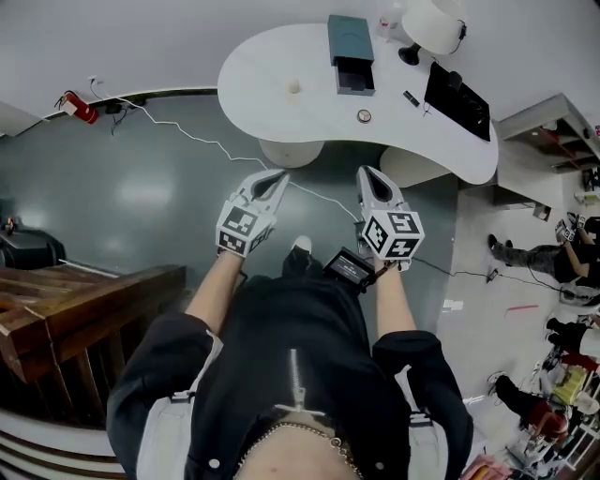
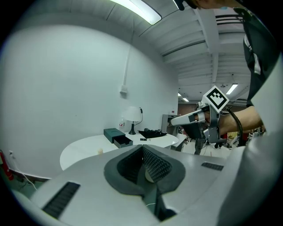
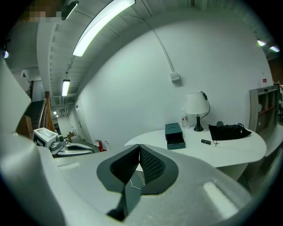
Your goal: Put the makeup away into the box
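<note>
A white curved table [image 1: 272,66] stands ahead of me. On it sits a teal box [image 1: 350,42] with its drawer pulled out; the box [image 2: 117,136] also shows in the left gripper view, and the box [image 3: 174,134] in the right gripper view. Small makeup items lie around it: a cream round piece [image 1: 294,87], a round compact [image 1: 364,116] and a dark tube [image 1: 411,97]. My left gripper [image 1: 277,174] and right gripper [image 1: 366,172] are held side by side over the floor, short of the table, both shut and empty.
A white lamp [image 1: 433,23] and a black bag [image 1: 457,98] take up the table's right end. A white cable [image 1: 202,139] runs across the grey floor, with a red fire extinguisher [image 1: 80,108] at the left wall. Wooden stairs [image 1: 84,300] lie left; people stand at the right [image 1: 562,253].
</note>
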{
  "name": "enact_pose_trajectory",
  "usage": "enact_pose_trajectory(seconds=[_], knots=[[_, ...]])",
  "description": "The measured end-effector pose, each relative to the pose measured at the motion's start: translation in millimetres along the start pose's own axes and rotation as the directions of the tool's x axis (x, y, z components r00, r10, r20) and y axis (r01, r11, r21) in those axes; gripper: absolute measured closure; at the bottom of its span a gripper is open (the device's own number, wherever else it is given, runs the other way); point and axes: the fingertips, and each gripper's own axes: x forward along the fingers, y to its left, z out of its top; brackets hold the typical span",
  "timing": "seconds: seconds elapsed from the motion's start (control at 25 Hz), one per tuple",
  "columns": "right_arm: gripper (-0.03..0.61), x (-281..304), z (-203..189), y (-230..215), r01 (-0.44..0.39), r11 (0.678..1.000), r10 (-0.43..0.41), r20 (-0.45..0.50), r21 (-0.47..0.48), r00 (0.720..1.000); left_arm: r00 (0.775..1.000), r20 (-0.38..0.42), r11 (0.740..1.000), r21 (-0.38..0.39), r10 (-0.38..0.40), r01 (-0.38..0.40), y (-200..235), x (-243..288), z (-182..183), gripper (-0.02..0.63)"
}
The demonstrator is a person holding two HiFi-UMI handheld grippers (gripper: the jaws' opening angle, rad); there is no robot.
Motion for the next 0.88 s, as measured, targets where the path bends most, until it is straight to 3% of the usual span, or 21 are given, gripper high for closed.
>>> enact_pose_trajectory(seconds=[0.52, 0.88], knots=[[0.572, 64.2, 32.5, -53.7, -0.047, 0.999, 0.047, -0.008, 0.024, 0.999, 0.998, -0.022, 0.998, 0.029, 0.051, -0.05, 49.0, 71.8, 32.6, 0.601], [0.573, 118.3, 57.2, -87.9, -0.017, 1.0, 0.017, -0.005, 0.022, 1.0, 0.999, -0.042, 0.999, 0.038, 0.022, -0.021, 94.6, 128.1, 35.5, 0.601]])
